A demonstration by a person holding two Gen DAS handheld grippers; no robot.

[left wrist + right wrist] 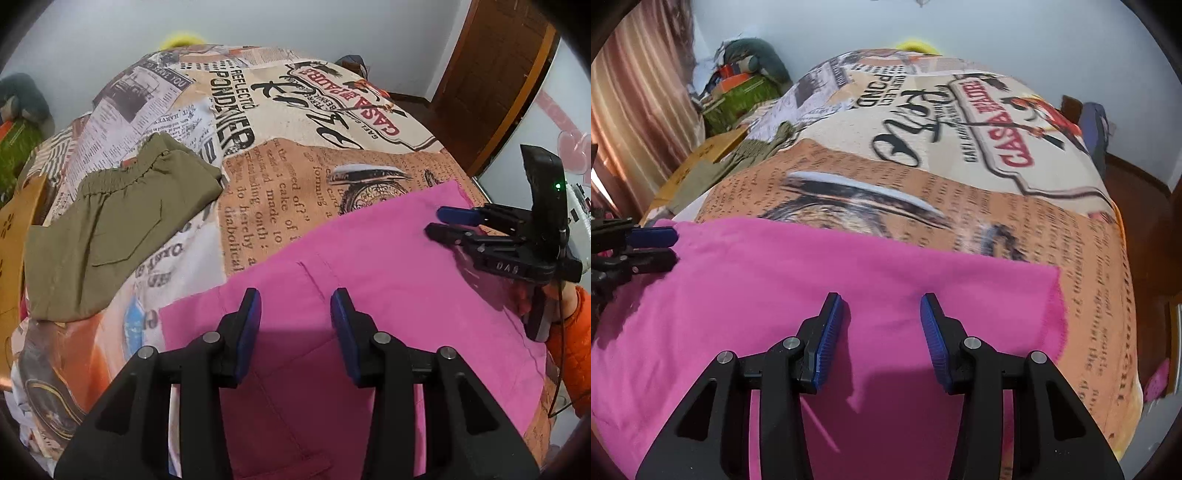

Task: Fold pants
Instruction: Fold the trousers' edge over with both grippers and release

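Observation:
Pink pants (pixel 369 280) lie flat on a bed with a newspaper-print cover (pixel 295 177); they also show in the right wrist view (pixel 812 273). My left gripper (pixel 295 299) is open just above the pink fabric, holding nothing. My right gripper (pixel 882 302) is open above the pink fabric near its right edge, holding nothing. In the left wrist view the right gripper (pixel 436 223) shows at the pants' far right with its fingers apart. In the right wrist view the left gripper (pixel 674 247) shows at the pants' left edge.
Folded olive-green pants (pixel 118 221) lie on the bed to the left, seen small in the right wrist view (pixel 750 155). A cardboard box (pixel 14 236) sits at the left bedside. A wooden door (pixel 498 85) stands at the right. Curtains (pixel 635 103) hang at the left.

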